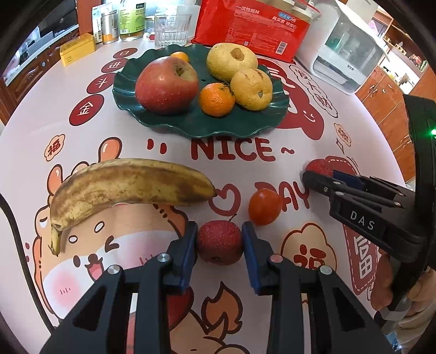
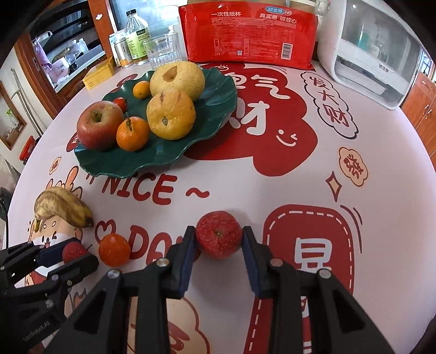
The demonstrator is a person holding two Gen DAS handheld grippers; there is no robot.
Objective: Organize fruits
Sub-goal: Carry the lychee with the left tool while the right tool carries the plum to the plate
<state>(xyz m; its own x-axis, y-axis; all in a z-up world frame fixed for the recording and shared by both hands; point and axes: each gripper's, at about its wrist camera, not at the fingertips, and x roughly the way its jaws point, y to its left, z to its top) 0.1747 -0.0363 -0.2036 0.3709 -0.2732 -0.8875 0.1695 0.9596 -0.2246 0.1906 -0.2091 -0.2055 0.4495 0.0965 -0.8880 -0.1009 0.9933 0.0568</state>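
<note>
In the left wrist view, the left gripper (image 1: pixel 219 239) at bottom centre grips a red hawthorn (image 1: pixel 219 242) on the table (image 1: pixel 313 136). The right gripper (image 2: pixel 218 239) at bottom centre of its view grips a second hawthorn (image 2: pixel 218 234). The banana (image 1: pixel 128 188) and tomato (image 1: pixel 265 206) lie below the green plate (image 1: pixel 190 125).

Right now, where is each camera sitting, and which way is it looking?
Left wrist view: sits on the left gripper, looking down along its fingers at a small red fruit pinched between them; the right gripper and a hand show at the side.
Right wrist view: sits on the right gripper, looking down at another red fruit it pinches; the left gripper shows at the lower left.
Both share the green plate of fruit, banana, tomato and red packet.
</note>
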